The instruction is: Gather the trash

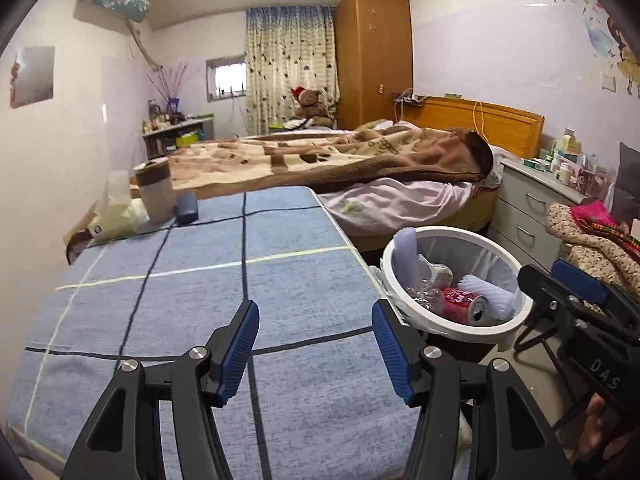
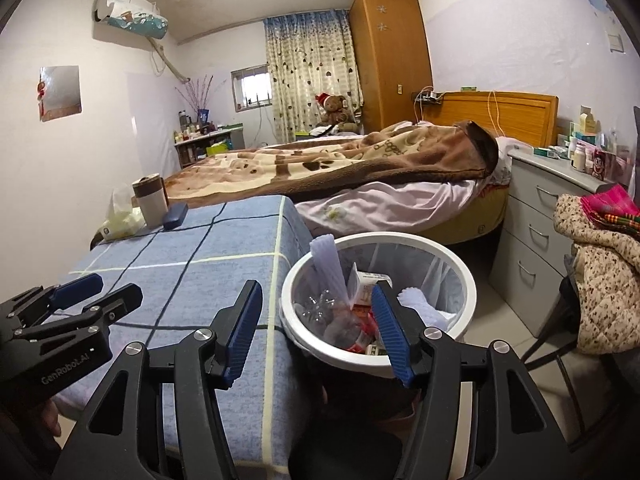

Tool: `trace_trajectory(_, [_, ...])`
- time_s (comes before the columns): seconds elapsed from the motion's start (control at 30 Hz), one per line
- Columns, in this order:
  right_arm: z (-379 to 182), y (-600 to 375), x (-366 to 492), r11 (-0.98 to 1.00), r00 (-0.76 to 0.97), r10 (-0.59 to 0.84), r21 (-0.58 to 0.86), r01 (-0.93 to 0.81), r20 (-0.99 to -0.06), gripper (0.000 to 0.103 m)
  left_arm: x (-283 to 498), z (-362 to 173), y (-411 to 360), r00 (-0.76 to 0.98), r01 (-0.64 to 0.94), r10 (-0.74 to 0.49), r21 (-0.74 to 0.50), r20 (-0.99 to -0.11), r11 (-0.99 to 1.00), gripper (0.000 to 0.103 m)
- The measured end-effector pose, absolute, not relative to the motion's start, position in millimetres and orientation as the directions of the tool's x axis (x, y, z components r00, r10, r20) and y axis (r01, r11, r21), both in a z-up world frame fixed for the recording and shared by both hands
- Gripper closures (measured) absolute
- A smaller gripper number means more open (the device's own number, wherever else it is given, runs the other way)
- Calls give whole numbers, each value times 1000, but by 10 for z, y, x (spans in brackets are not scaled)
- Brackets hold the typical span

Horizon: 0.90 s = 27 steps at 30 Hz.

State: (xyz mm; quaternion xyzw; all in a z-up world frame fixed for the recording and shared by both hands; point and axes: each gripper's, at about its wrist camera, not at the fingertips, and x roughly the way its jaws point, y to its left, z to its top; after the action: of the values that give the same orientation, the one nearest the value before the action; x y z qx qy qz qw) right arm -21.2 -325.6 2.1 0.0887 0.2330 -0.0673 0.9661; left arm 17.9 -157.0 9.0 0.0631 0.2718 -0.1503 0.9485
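A white trash bin with a clear liner stands on the floor beside the table's right edge. Inside it lie a red can, pale foam sleeves, crumpled plastic and small cartons. My left gripper hangs open over the blue plaid tablecloth with nothing between its fingers. My right gripper is open too, above the table's edge and the bin's near rim, holding nothing. Each gripper shows in the other's view: the right gripper past the bin, the left gripper over the cloth.
At the table's far left stand a brown-lidded cup, a tissue pack and a dark blue case. Behind are a bed with a brown blanket, a grey nightstand and a chair draped with a quilted jacket.
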Motion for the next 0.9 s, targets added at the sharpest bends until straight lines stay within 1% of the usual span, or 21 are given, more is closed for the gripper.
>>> trace_trajectory(0.3, [0, -3221, -268, 972, 888, -84, 158, 172, -451, 44, 71, 134, -1486, 835, 290, -231, 42, -500, 956, 44])
trace_trajectory(0.9, [58, -3126, -302, 975, 894, -69, 159, 154, -443, 44, 70, 147, -1441, 834, 286, -233, 31, -500, 958, 44])
